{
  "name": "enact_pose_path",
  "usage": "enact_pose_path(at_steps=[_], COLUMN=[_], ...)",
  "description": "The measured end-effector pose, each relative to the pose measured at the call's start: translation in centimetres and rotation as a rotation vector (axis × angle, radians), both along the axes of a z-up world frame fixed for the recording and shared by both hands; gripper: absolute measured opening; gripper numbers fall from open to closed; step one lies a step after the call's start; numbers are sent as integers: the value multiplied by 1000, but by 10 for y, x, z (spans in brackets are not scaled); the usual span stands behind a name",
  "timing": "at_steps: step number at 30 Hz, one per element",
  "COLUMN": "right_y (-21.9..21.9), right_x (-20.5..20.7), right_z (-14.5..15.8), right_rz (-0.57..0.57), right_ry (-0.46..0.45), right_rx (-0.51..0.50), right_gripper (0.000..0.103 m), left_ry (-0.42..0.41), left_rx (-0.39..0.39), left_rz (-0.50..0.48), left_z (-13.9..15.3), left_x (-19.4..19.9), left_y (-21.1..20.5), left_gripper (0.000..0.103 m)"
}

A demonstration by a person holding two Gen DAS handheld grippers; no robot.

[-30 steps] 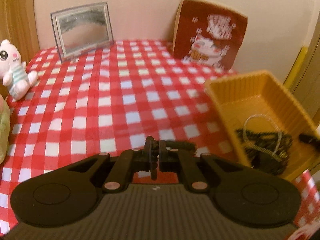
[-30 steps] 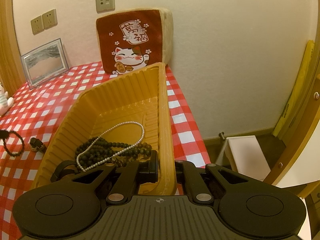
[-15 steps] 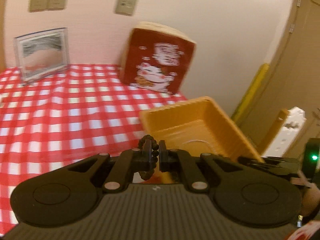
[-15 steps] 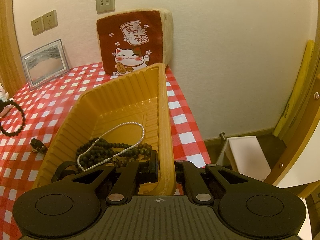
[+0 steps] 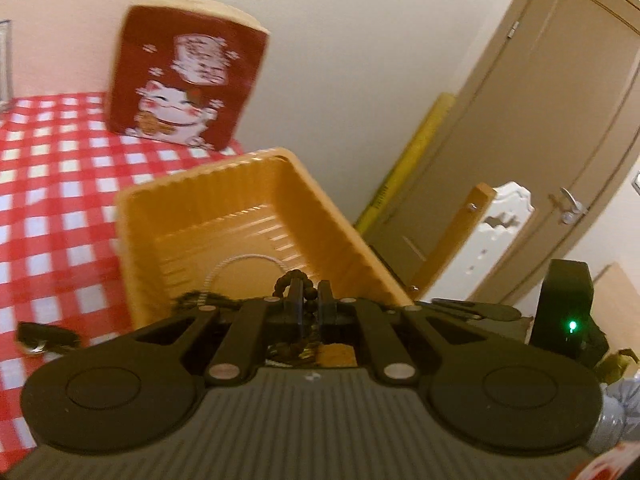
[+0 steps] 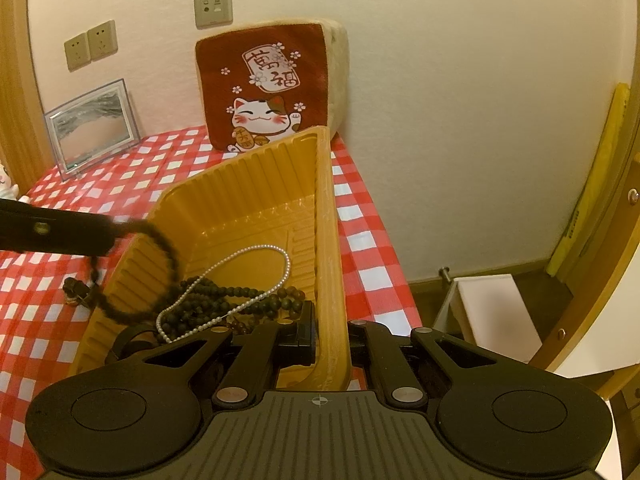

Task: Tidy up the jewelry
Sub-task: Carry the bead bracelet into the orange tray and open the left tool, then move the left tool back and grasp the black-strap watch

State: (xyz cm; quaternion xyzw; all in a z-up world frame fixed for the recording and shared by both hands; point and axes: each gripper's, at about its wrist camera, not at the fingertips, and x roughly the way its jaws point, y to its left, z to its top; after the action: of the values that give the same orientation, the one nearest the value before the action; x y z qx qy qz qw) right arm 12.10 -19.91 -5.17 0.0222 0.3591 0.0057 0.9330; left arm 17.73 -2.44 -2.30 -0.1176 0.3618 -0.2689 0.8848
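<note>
Red-and-white checked tablecloth [image 6: 372,240] under everything, and your right gripper [image 6: 330,336] is pinching the near-right wall of the ribbed orange plastic tray [image 6: 326,216], whose long axis runs away from you toward the wall. Your left gripper [image 5: 309,298] is clamped on a dark beaded bracelet [image 6: 156,276], its round loop hanging over the tray's left rim. Inside the tray: a white pearl necklace [image 6: 256,280] draped across a heap of dark bead strands [image 6: 240,294]. A small dark item [image 6: 76,290] lies on the cloth just left. Beyond, a lucky-cat cushion [image 6: 268,88] and a glass-framed picture [image 6: 92,122] lean at the wall.
</note>
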Motion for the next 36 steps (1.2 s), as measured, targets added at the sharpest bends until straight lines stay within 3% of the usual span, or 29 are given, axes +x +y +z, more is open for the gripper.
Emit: enact_pose_path(at_steps=[7,9,13,31,36], right_y=[1,1,0,-1,-1], right_x=[0,0,-1,0,0], right_z=[0,0,0,-1,-1], right_rz=[-2,-2,-3,-4,-5], right_ry=[0,0,1,1,1], right_rx=[3,3,5,7,7], right_gripper=[5,5,5,5,5], left_ry=[-17,-28,-45,7,33], left_rx=[-12,-11,7,160,207], left_rz=[-26,-9,9,326,404], left_z=[-3,-1,4,-6,-13], left_x=[16,17,15,-7,-15], left_y=[-20,-21,-17,80,101], left_gripper=[5,13,15,19,30])
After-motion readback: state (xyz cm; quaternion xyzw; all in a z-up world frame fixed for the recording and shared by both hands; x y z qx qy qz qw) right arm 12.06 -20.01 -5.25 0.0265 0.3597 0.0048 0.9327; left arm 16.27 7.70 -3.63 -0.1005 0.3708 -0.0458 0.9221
